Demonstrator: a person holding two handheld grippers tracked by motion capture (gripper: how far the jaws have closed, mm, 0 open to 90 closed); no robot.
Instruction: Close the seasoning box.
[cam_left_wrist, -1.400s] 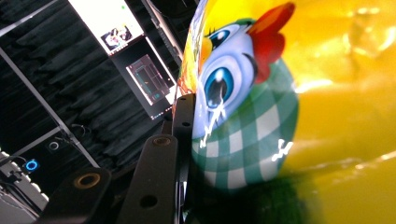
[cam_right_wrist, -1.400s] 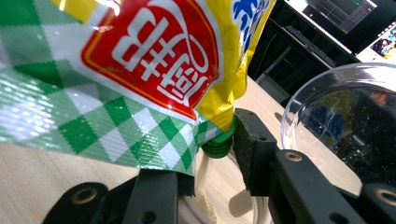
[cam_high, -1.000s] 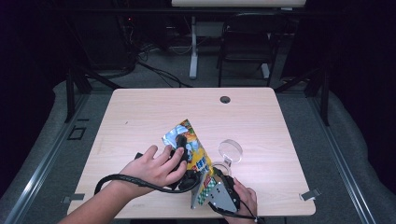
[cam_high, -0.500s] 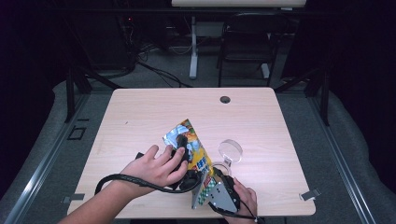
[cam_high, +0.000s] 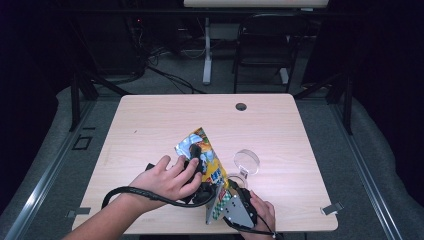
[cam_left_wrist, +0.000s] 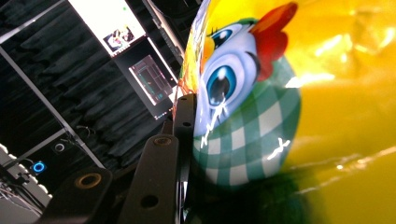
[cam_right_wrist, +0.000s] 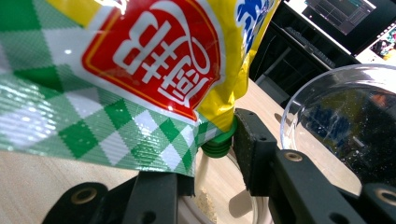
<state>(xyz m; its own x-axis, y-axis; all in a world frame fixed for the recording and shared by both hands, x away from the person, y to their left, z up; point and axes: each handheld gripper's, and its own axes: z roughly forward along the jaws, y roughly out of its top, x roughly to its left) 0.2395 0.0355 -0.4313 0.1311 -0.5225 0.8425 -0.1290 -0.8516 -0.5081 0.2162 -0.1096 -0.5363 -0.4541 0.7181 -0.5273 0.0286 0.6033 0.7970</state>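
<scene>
A yellow snack pouch with a cartoon chicken and a red label is held tilted over the table's near middle. My left gripper is shut on its upper body. One black jaw presses the pouch's side in the left gripper view and the other is hidden behind the foil. My right gripper is at the pouch's low end. Its jaws stand on either side of the green spout, which touches the right jaw. The checked corner of the pouch covers the left jaw's tip.
A clear glass dish stands just right of the pouch and looms close in the right gripper view. Pale powder lies in a clear bowl under the spout. The wooden table has a cable hole at the back.
</scene>
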